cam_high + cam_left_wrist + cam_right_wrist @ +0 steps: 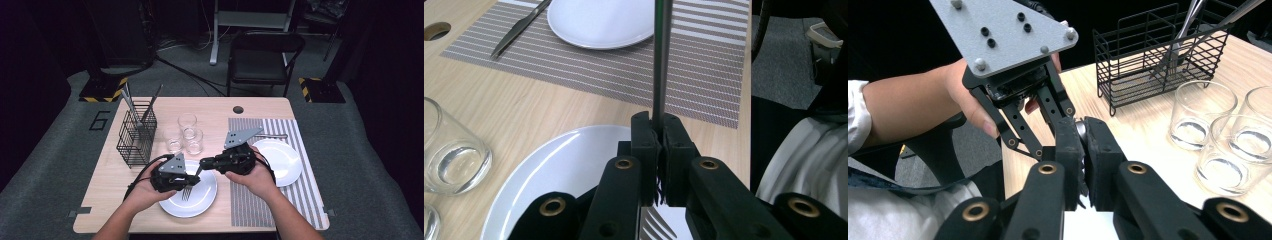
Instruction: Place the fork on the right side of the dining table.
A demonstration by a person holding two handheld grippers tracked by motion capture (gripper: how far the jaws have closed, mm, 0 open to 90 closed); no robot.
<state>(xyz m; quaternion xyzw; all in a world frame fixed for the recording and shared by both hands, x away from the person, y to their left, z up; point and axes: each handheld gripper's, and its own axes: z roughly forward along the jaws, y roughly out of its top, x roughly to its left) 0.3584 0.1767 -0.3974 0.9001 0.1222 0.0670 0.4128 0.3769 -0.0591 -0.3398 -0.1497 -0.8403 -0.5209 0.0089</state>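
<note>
Both my grippers meet over the near plate (200, 197). My left gripper (658, 150) has its jaws clamped on a fork (662, 60); the tines hang over the plate and the handle runs up and away. My right gripper (1079, 150) has its jaws pressed together on the fork's handle end, tip to tip with the left one. A second plate (285, 160) lies on the striped mat (305, 200), with a knife (519, 30) beside it. Three glasses (186, 136) stand near the black wire caddy (136, 140), which holds cutlery.
</note>
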